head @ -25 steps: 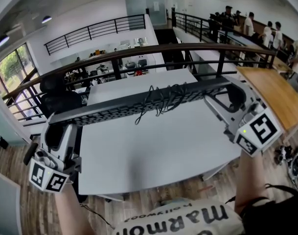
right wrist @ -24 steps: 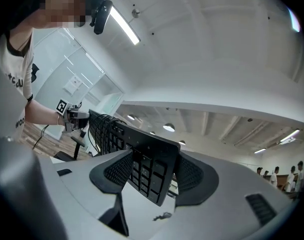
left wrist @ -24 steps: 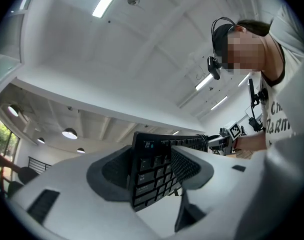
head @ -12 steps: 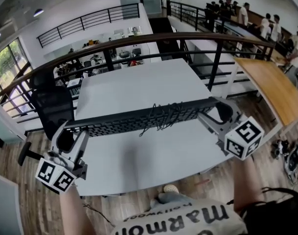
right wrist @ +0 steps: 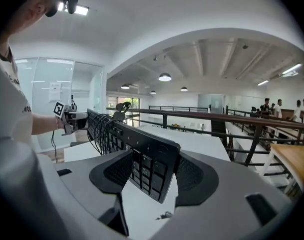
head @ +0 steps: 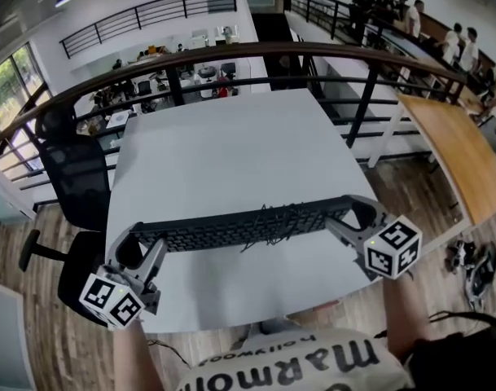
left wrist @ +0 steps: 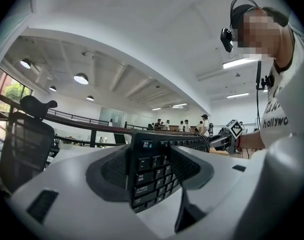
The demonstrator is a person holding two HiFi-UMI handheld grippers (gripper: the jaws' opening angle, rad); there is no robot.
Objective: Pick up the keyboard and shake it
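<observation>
The black keyboard [head: 231, 230] hangs crosswise over the 6 o'clock end of the white table [head: 223, 145], tipped up on its long edge with the keys turned toward the person. The left gripper [head: 132, 249] is clamped on its end at 9 o'clock. The right gripper [head: 357, 214] is clamped on its end at 3 o'clock. In each gripper view the ribbed pads press on either face of the key block. A dark cable [head: 276, 218] is wound loosely round the keyboard, right of its middle.

A black office chair [head: 72, 182] stands at the table's 9 o'clock. A wooden tabletop [head: 455, 149] lies at 3 o'clock, and a dark railing [head: 231, 54] crosses at 12. A group of people [head: 394, 10] stands beyond it, toward 1 o'clock.
</observation>
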